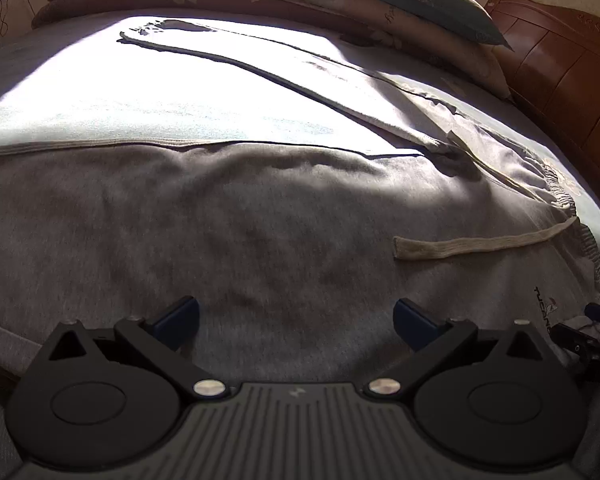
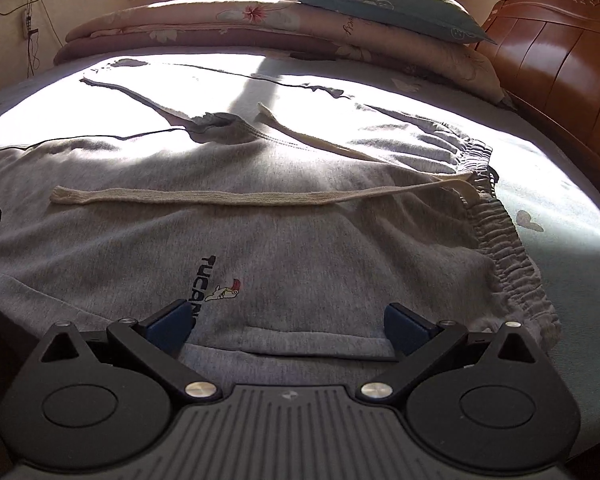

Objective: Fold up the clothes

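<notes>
1. The sweatpants (image 2: 300, 240) lie spread flat on the bed (image 2: 560, 216), waistband (image 2: 500, 240) at their right end, legs running off left.
2. One drawstring (image 2: 228, 197) lies across the sweatpants, just left of the waistband; the other (image 2: 312, 136) lies behind it.
3. The folded quilt (image 2: 220, 28) sits behind the sweatpants, at the bed's far edge.
4. The pillow (image 2: 380, 4) rests on the quilt.
5. The headboard (image 2: 560, 60) stands right of the sweatpants.

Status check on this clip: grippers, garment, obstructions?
Left gripper open, empty; right gripper open, empty. Grey sweatpants flat on bed, unfolded. Cream drawstring lying loose across the fabric.
</notes>
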Demonstrator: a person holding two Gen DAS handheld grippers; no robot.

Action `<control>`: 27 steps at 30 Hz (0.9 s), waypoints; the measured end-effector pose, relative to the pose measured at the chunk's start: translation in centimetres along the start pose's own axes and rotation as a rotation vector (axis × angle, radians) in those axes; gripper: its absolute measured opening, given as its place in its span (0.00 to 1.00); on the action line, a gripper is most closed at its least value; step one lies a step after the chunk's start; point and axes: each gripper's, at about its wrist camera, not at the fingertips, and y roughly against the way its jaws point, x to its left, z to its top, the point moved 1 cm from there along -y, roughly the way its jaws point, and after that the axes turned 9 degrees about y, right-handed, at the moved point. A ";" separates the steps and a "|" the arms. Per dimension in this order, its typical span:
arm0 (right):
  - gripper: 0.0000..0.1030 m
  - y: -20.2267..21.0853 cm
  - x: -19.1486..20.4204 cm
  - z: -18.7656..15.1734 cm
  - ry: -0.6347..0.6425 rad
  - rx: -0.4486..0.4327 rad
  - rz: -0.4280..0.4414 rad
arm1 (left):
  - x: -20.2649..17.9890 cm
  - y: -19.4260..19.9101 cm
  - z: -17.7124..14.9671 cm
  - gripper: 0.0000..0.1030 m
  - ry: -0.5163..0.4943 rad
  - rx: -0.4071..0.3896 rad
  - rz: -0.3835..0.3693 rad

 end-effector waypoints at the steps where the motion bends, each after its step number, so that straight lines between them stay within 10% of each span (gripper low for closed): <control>1: 1.00 0.5 -0.3 -0.7 -0.046 -0.018 0.019 | -0.3 -0.1 0.0 0.99 -0.022 0.007 0.014; 27: 1.00 -3.0 -8.9 1.1 -0.344 -0.036 -0.023 | -1.2 -0.6 -0.1 0.99 -0.064 0.034 0.077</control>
